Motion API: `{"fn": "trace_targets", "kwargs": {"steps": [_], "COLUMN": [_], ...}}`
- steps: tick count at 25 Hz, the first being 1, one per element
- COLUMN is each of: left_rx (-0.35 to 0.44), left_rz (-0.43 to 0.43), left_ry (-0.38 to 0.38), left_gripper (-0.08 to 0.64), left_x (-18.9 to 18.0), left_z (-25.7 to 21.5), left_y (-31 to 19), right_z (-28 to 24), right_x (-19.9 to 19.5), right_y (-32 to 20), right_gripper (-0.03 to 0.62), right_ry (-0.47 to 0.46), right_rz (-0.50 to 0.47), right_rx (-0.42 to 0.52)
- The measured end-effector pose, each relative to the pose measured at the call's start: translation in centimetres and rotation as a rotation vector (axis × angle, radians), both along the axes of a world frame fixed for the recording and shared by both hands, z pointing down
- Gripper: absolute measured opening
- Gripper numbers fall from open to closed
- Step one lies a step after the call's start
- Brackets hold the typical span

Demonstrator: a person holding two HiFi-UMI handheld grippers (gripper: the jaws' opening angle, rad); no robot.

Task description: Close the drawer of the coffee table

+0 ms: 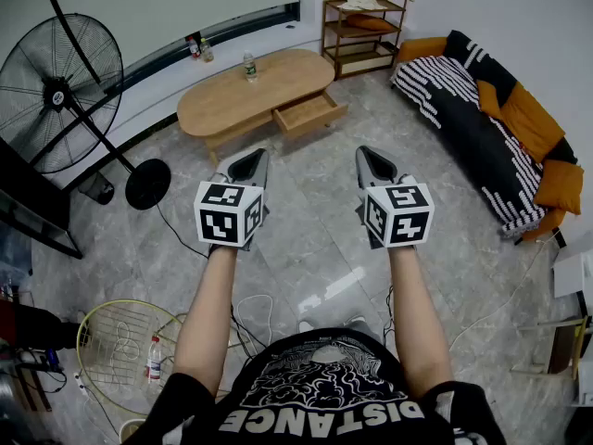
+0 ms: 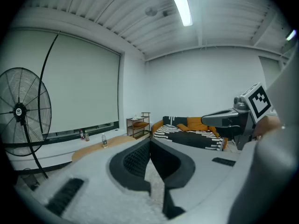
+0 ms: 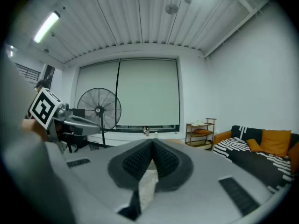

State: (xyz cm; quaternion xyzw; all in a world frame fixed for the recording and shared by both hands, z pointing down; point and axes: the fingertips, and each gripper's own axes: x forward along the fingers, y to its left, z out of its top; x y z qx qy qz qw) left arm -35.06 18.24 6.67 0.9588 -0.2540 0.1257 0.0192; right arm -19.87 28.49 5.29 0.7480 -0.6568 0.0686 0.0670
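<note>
Bright, even indoor light; soft shadows.
Ceiling tube light (image 2: 180, 3) overhead; glare patch on the glossy floor (image 1: 324, 290), well on the camera side of the coffee table (image 1: 255, 91). Both gripper views show fisheye bending, dark corners and a blurred foreground.

My head camera looks steeply down from above. It takes in the floor, the left hand-held gripper (image 1: 248, 163) and right hand-held gripper (image 1: 372, 161) near me, and the coffee table (image 1: 232, 100) farther off. Each gripper camera rides low and faces almost level along its own jaws toward the far window wall. All three views share the coffee table, standing fan (image 1: 60, 91), shelf (image 1: 361, 26) and sofa (image 1: 482, 119).
</note>
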Motion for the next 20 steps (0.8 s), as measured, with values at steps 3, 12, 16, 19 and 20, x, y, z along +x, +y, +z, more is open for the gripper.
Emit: {"fn": "trace_targets", "kwargs": {"steps": [3, 12, 16, 19, 20], "left_rx": [-0.003, -0.030, -0.039, -0.040, -0.038], "left_rz": [0.002, 0.019, 0.032, 0.038, 0.039], "left_ry": [0.004, 0.008, 0.010, 0.008, 0.006], "left_gripper": [0.002, 0.002, 0.002, 0.003, 0.002], "left_x": [-0.3, 0.0, 0.8, 1.7, 2.1], "left_z": [0.4, 1.3, 1.8, 1.9, 1.9], "left_y": [0.0, 0.8, 1.2, 1.0, 0.7], "right_z": [0.4, 1.3, 1.6, 1.8, 1.9], "right_x": [-0.3, -0.2, 0.3, 1.0, 1.4], "right_y": [-0.1, 0.6, 0.7, 0.3, 0.0], "right_gripper": [0.003, 0.003, 0.005, 0.008, 0.017], "right_ry": [0.005, -0.008, -0.027, -0.034, -0.037], "right_rz": [0.011, 0.031, 0.043, 0.046, 0.048], "right_rx": [0.002, -0.015, -0.012, -0.015, -0.016]}}
